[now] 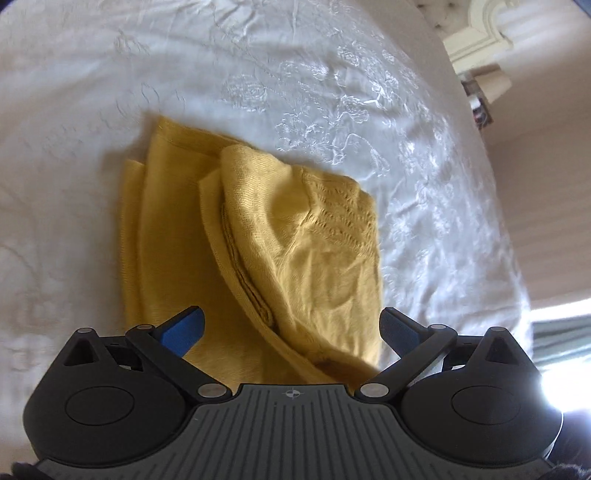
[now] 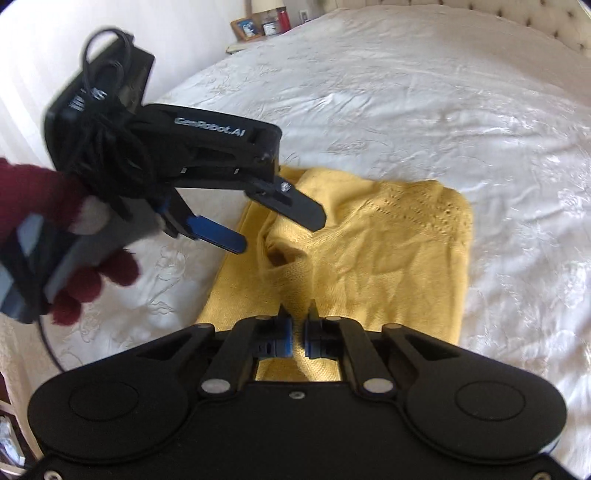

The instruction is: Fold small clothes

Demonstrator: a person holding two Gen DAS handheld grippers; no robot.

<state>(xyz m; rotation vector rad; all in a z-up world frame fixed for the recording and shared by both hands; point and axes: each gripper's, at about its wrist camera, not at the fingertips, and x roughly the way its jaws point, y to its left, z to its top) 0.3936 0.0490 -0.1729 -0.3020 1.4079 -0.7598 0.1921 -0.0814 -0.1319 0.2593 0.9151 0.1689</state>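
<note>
White embroidered bedspread (image 2: pixel 406 92) fills most of the view; a yellow knit sweater (image 2: pixel 369 258) lies folded up on it; the left gripper (image 2: pixel 282 227) hangs over the sweater's edge with fingers spread wide, nothing in them; the right gripper (image 2: pixel 297 334) is nearly pressed together, low over the knit, can't tell if it's pinching any.

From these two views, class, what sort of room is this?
Most likely a bedroom: the yellow knit garment lies on an embroidered white bedspread, a tufted headboard runs behind it, and a bedside table holds a framed photo.
</note>
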